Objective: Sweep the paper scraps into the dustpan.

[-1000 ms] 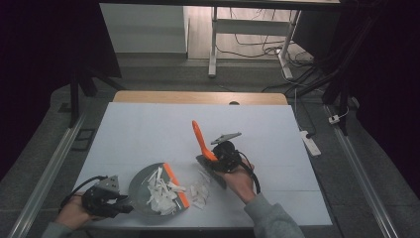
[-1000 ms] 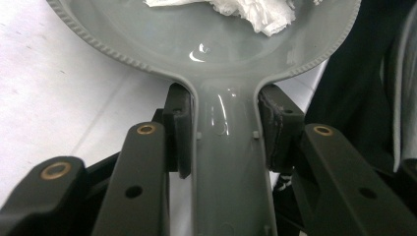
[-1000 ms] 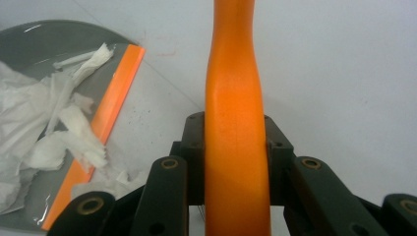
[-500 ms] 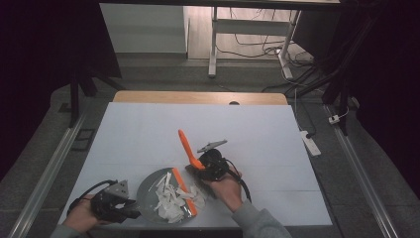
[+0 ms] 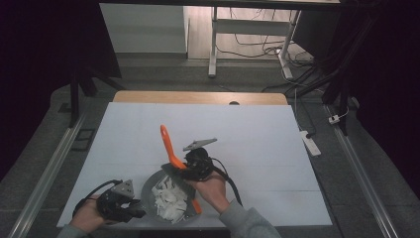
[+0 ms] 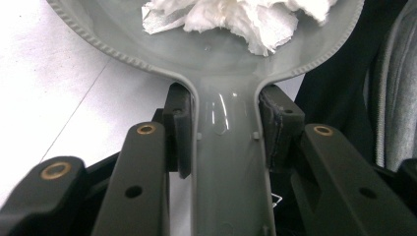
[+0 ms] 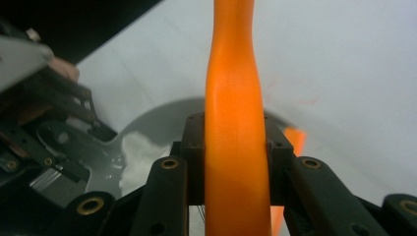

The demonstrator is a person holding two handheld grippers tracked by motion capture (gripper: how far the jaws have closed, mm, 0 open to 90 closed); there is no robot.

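Your left gripper (image 5: pixel 130 210) is sitting at the near left edge of the table (image 5: pixel 257 129). It's clenching the grey pan (image 5: pixel 148 191) by its handle (image 6: pixel 228 162), w/ 1 pad on each side of the handle, both touching. The pan is lying flat on the table near the front, btwn your 2 hands. White torn paper (image 5: pixel 171 198) is piling up inside the pan; in the left gripper view it's lying just past the handle (image 6: pixel 236 17).

Your right gripper (image 5: pixel 184 166) is at the pan's far rim. It's squeezing an orange tool (image 5: pixel 170 146) around the middle, and the tool's top end is sticking up and leaning away from you, over the white table. Its lower end is reaching down along the pan's right side, next to the paper. In the right gripper view, both pads are pressing tight on the orange tool (image 7: pixel 236 147), w/ the pan (image 7: pixel 147 142) behind it.
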